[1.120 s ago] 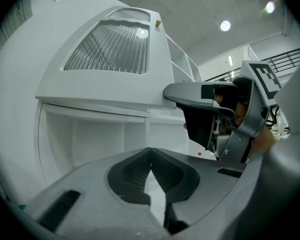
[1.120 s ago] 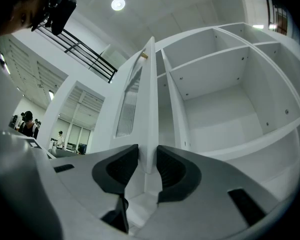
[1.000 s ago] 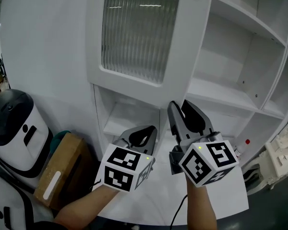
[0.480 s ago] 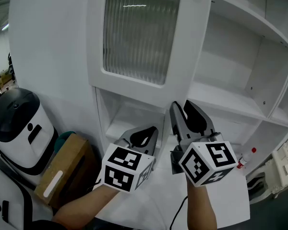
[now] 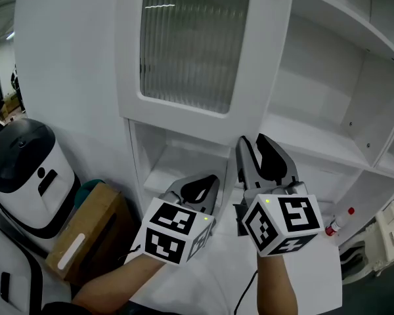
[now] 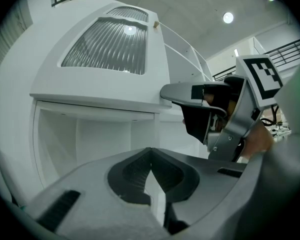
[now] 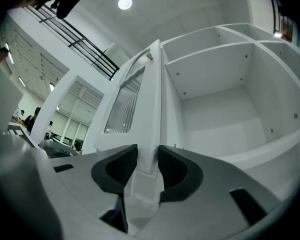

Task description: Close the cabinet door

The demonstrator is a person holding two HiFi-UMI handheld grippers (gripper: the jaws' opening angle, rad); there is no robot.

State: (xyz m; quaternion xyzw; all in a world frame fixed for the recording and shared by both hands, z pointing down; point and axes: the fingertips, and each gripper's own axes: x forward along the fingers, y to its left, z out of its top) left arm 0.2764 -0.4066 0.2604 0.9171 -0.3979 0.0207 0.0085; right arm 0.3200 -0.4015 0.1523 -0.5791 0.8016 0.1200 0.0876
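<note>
Head view: the white cabinet (image 5: 315,136) has its shelves bare to the room on the right. The cabinet door (image 5: 187,44), with a ribbed glass pane, stands swung out in front of the cabinet's left part, not closed. Below the door's lower edge sit both tongs, side by side. The left gripper (image 5: 196,192) points at the low compartment under the door. The right gripper (image 5: 256,143) reaches up at the door's lower right corner. A white-and-black machine (image 5: 23,169) and a cardboard box (image 5: 85,231) stand left of the cabinet; a red-capped bottle (image 5: 339,222) lies low on the right.

Left gripper view: the jaws are clenched tip to tip with nothing between them. The door hangs above, the other tongs to the right.

Right gripper view: the door's narrow edge stands upright between the jaws. They have just been opening and are now released, slim gaps showing beside the edge. Empty shelves fill the right.
</note>
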